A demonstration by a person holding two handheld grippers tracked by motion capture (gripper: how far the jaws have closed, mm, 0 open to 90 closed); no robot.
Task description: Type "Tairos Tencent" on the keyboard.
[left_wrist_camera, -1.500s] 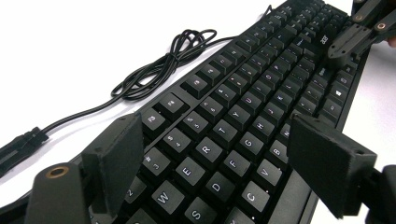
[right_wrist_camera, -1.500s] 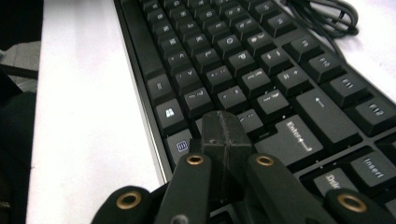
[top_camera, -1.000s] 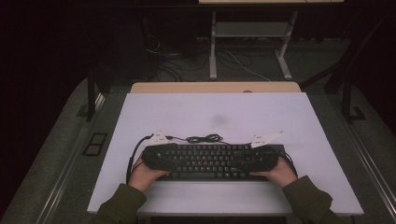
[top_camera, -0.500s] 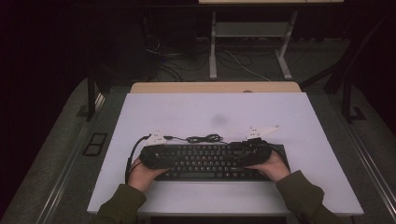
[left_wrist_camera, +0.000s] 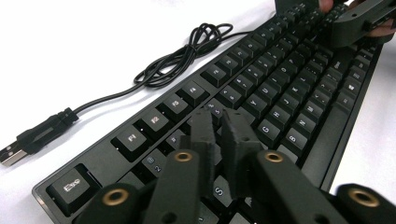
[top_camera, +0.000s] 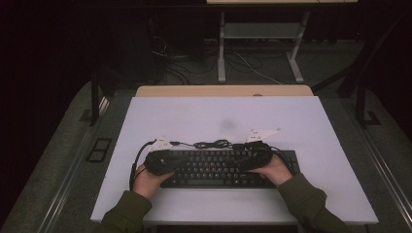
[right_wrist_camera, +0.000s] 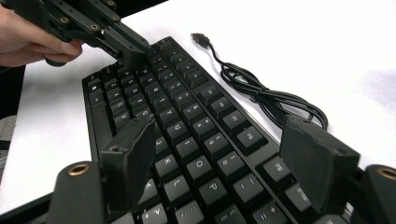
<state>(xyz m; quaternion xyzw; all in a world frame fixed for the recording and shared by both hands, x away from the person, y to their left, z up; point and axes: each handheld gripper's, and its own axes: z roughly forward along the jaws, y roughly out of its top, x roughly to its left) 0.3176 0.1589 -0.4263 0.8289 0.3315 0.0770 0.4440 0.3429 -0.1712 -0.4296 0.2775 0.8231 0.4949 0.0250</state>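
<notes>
Keyboard [top_camera: 218, 167]: black, lying flat at the near middle of the white table [top_camera: 311, 121], long side running left to right; in the left gripper view [left_wrist_camera: 280, 93] seen lengthwise from the Esc corner, in the right gripper view [right_wrist_camera: 187, 121] lengthwise from the opposite end.
Cable [top_camera: 214, 144]: black, loosely bundled on the table just beyond the far edge of the keyboard; coil and flat USB plug [left_wrist_camera: 14, 154] plain in the left gripper view, plug end [right_wrist_camera: 200, 37] also in the right gripper view, plug too small to make out from above.
Left gripper [top_camera: 158, 162]: over the left end of the keyboard, just above the keys; jaws just closing, now drawn together with a thin gap and nothing between them [left_wrist_camera: 222, 135].
Right gripper [top_camera: 255, 158]: over the right part of the keyboard; jaws just opening, now wide apart above the keys, nothing held [right_wrist_camera: 224, 154].
Left hand [top_camera: 148, 179]: wrapped round the gripper body at the near left corner of the keyboard, forearm in from the near edge, olive sleeve [top_camera: 121, 213].
Right hand [top_camera: 277, 170]: on its gripper at the near right, forearm angled in from the near right.
Cross-views: far-off right gripper [left_wrist_camera: 359, 21] at top right of the left gripper view; left gripper [right_wrist_camera: 126, 46] low over the far keys in the right gripper view.
</notes>
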